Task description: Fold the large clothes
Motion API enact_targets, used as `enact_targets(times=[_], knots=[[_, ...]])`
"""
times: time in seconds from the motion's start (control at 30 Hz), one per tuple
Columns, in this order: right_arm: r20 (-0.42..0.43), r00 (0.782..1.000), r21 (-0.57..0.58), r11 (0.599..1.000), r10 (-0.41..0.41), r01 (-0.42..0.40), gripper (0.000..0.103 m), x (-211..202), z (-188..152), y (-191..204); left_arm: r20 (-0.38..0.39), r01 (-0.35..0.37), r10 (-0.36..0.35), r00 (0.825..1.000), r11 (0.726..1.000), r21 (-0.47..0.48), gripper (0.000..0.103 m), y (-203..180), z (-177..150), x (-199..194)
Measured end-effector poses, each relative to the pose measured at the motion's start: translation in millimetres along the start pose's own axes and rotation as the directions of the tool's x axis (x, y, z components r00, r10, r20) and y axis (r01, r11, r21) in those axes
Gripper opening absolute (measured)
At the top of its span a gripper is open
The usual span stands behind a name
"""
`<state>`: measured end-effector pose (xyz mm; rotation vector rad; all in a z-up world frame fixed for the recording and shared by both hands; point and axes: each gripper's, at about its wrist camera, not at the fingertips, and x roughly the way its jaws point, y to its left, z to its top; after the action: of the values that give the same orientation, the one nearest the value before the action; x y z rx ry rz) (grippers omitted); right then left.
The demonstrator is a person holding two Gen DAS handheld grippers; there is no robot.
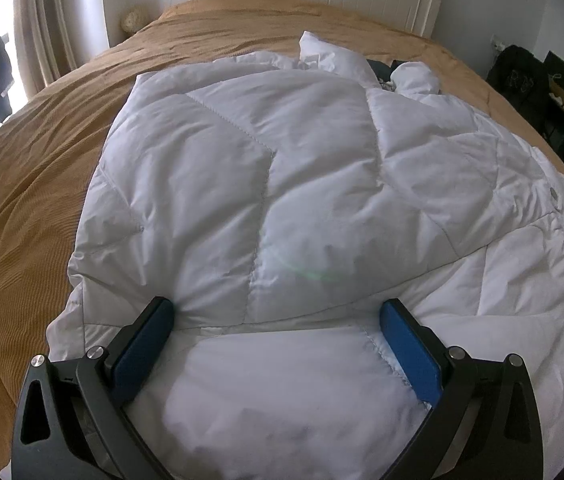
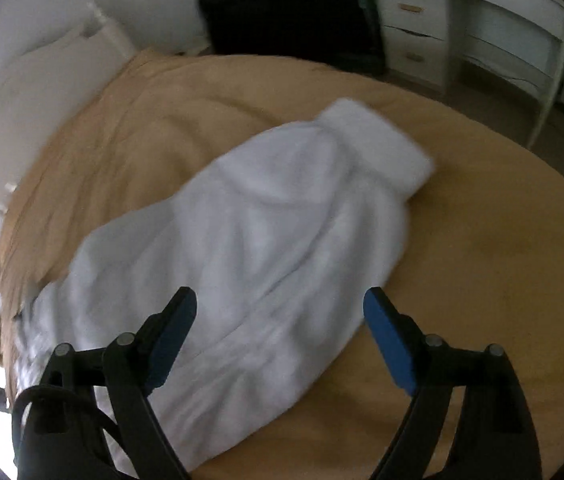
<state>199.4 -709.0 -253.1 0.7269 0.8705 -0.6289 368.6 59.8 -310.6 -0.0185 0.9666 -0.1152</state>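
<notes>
Left gripper [image 1: 276, 316] wide open, white jacket [image 1: 282, 168] bunched between; right gripper [image 2: 280, 308] open above sleeve [image 2: 282, 220].

I see a wide bed under a tan ribbed bedspread [image 1: 42, 184]; directly on it lies a white quilted puffer jacket [image 1: 282, 168], one sleeve [image 2: 282, 216] stretched out.
</notes>
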Motion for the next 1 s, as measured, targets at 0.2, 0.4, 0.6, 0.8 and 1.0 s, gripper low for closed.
enact_targets(times=[0.2,0.4,0.6,0.8,1.0], knots=[[-0.016,0.998,0.096,0.993,-0.064,0.065,0.088,48.0,6.9,-34.9,0.011,-0.013,0.013,1.000,1.000,0.003,0.103,-1.4,-0.3,1.2],[0.062,0.997,0.090,0.995,0.039,-0.045,0.085,45.8,21.7,-19.7,0.012,-0.011,0.011,1.000,1.000,0.005,0.103,-1.4,-0.6,1.1],[0.075,0.989,0.120,0.983,0.130,-0.138,0.018,44.6,26.2,-19.1,0.012,-0.006,0.006,1.000,1.000,0.004,0.103,-1.9,-1.0,1.3],[0.151,0.888,-0.085,0.901,0.434,-0.426,0.015,-48.2,4.1,40.0,0.011,-0.007,0.007,1.000,1.000,0.005,0.103,-1.5,-0.7,1.5],[0.086,0.682,-0.228,0.680,0.726,-0.696,0.014,-114.1,-43.0,119.9,0.009,0.004,-0.004,1.000,1.000,-0.003,0.103,0.4,-0.7,1.0]])
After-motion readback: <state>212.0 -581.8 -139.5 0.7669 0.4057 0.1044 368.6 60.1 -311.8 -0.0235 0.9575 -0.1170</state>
